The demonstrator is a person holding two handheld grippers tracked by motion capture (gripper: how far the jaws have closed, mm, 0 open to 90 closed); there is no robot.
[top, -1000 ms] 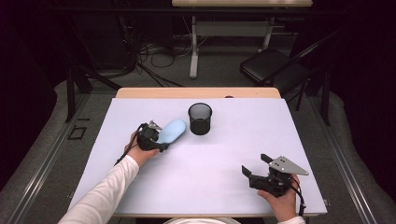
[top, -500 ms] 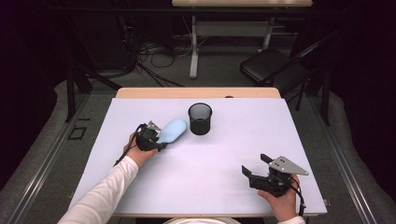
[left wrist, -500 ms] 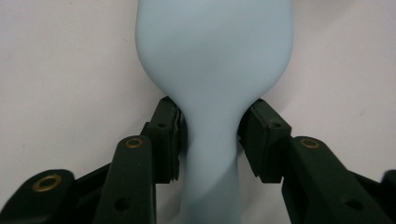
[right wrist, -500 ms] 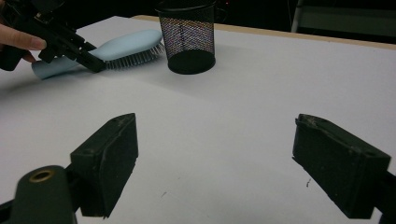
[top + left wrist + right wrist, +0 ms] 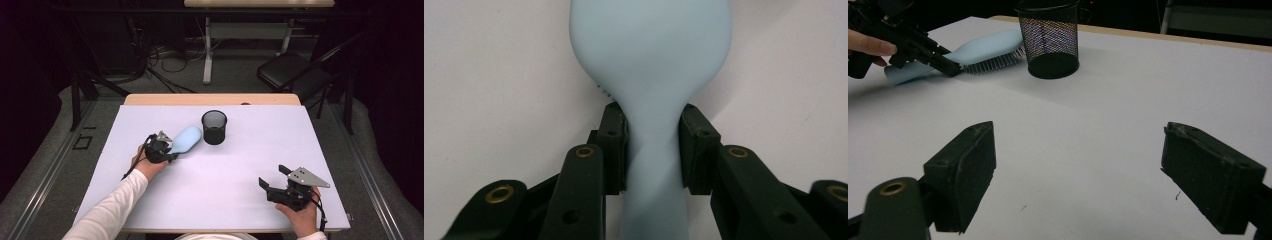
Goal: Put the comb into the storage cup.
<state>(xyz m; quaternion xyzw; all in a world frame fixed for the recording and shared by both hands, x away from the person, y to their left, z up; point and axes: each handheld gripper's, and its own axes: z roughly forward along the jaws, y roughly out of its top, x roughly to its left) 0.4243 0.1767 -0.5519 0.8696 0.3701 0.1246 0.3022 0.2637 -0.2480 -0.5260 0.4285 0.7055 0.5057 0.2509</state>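
The left gripper (image 5: 167, 148) has just been closing its jaws, and the left gripper view shows both pads now pressed against the narrow neck of the pale blue hairbrush (image 5: 651, 65), where handle meets head. That waist is the slimmest part, so the jaws get a firm seat there and the broad head cannot slide back through them. The brush lies on the white table (image 5: 240, 200), bristles down, its head pointing toward two o'clock at the black mesh cup (image 5: 214, 127), which stands just beside it. That line-up looks deliberate: a short lift and tilt would likely bring the brush over the cup's open mouth. The right gripper (image 5: 274, 183) rests at about five o'clock on the table, well apart from both, its jaws spread wide with nothing between them; its own view looks across bare tabletop toward brush and cup, probably waiting to steady the light cup if it tips.
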